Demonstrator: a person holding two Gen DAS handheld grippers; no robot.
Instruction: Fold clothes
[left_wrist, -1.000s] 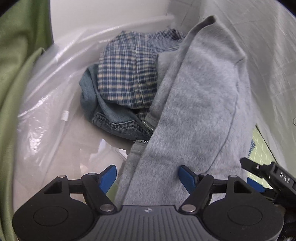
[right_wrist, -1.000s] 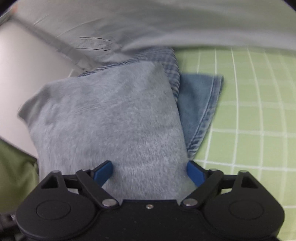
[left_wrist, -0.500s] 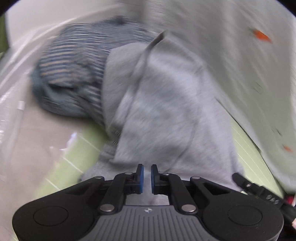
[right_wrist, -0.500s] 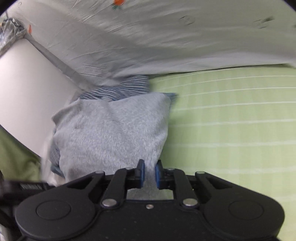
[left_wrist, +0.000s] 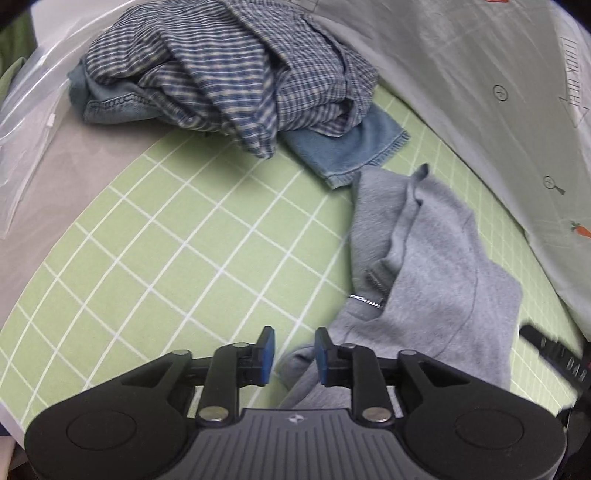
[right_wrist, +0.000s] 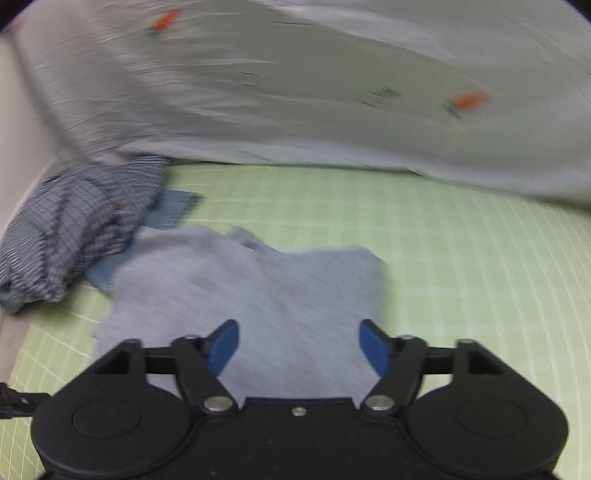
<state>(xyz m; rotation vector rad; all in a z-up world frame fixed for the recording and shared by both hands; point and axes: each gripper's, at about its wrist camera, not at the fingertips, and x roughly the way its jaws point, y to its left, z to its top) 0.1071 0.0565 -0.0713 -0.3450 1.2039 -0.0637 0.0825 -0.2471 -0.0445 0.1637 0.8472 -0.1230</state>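
A grey sweatshirt garment lies crumpled on the green checked sheet; it also shows in the right wrist view. My left gripper is partly open, its blue pads apart, at the garment's near edge, holding nothing. My right gripper is wide open just above the garment's near part. A blue plaid shirt lies heaped on a denim piece at the back; the heap also shows in the right wrist view.
A pale bedsheet with carrot prints drapes along the back and also shows in the left wrist view. Clear plastic lies at the far left. The right gripper's tip shows at the right edge.
Both grippers pulled the grey garment off the heap onto the green sheet, then opened and let go. The right gripper opened wide; the left opened partly.
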